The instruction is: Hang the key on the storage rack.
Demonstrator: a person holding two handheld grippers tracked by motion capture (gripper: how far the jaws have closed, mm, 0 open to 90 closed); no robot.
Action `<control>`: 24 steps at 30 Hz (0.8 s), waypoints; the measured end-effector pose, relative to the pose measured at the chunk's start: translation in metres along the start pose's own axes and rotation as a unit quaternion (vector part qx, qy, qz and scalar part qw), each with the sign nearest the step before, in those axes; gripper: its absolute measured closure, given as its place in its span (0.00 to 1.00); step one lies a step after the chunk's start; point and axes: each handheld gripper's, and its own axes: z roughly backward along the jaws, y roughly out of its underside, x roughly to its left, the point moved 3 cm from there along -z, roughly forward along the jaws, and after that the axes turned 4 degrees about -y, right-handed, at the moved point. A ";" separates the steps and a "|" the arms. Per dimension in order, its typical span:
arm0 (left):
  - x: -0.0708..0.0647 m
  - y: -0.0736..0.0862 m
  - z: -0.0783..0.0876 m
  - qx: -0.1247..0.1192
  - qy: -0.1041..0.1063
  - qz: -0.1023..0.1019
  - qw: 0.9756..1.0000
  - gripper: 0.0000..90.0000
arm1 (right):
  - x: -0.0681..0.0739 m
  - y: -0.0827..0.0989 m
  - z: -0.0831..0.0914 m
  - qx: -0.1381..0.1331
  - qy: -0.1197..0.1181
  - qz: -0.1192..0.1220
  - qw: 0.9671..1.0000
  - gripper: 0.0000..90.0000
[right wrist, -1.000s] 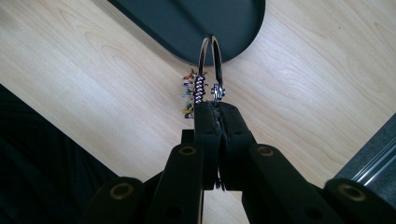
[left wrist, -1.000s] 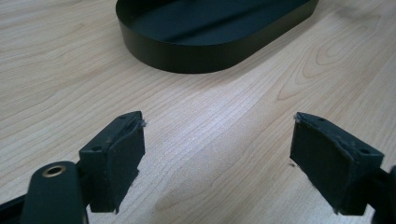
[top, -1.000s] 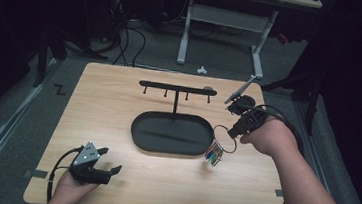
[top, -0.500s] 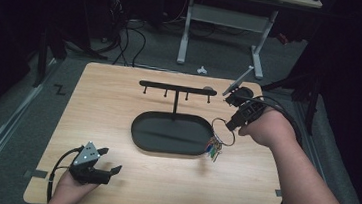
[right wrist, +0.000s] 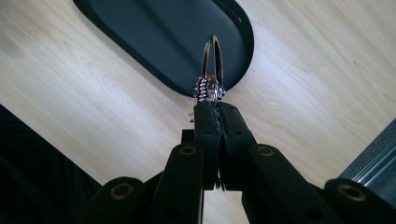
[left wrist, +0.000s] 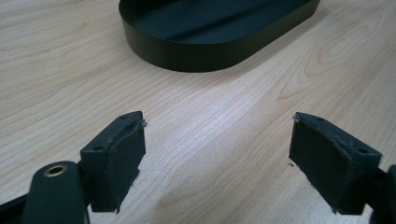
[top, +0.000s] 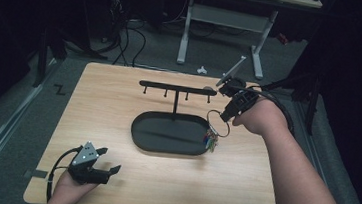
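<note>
My right gripper (top: 226,117) is shut on a metal key ring (top: 217,123) with several small coloured tags (top: 210,141) hanging from it. The ring hangs in the air over the right end of the black oval tray (top: 138,133), below the right tip of the hook bar (top: 175,87). In the right gripper view the jaws of the right gripper (right wrist: 215,109) pinch the ring (right wrist: 212,60) at its base, above the tray (right wrist: 154,32). My left gripper (top: 109,159) rests open at the table's front left. Its jaws (left wrist: 217,140) stand wide apart with nothing between them, facing the tray (left wrist: 196,56).
The hook bar stands on a thin post rising from the tray and carries several short pegs. The wooden table (top: 93,108) has bare surface around the tray. Behind it are cables and a white desk frame (top: 227,21) on the floor.
My right hand has lifted the key ring and carried it a little farther back, toward the hook bar. The left gripper has stayed put.
</note>
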 end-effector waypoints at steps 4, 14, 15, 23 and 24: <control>0.000 0.000 0.000 0.001 0.000 0.000 1.000 0.21 | -0.002 -0.007 0.002 -0.004 -0.002 0.000 1.000 0.98; 0.000 0.000 0.001 0.000 0.001 0.001 1.000 0.21 | -0.012 -0.028 -0.006 -0.008 -0.003 -0.002 1.000 0.98; 0.001 0.000 0.001 0.000 0.001 0.001 1.000 0.21 | -0.013 -0.029 -0.008 -0.007 -0.005 -0.006 1.000 0.98; 0.001 0.001 0.002 0.000 -0.001 0.001 1.000 0.21 | -0.023 -0.040 -0.016 -0.005 -0.007 -0.007 1.000 0.98; 0.001 0.001 0.002 0.000 -0.001 0.001 1.000 0.21 | -0.023 -0.040 -0.016 -0.005 -0.007 -0.007 1.000 0.98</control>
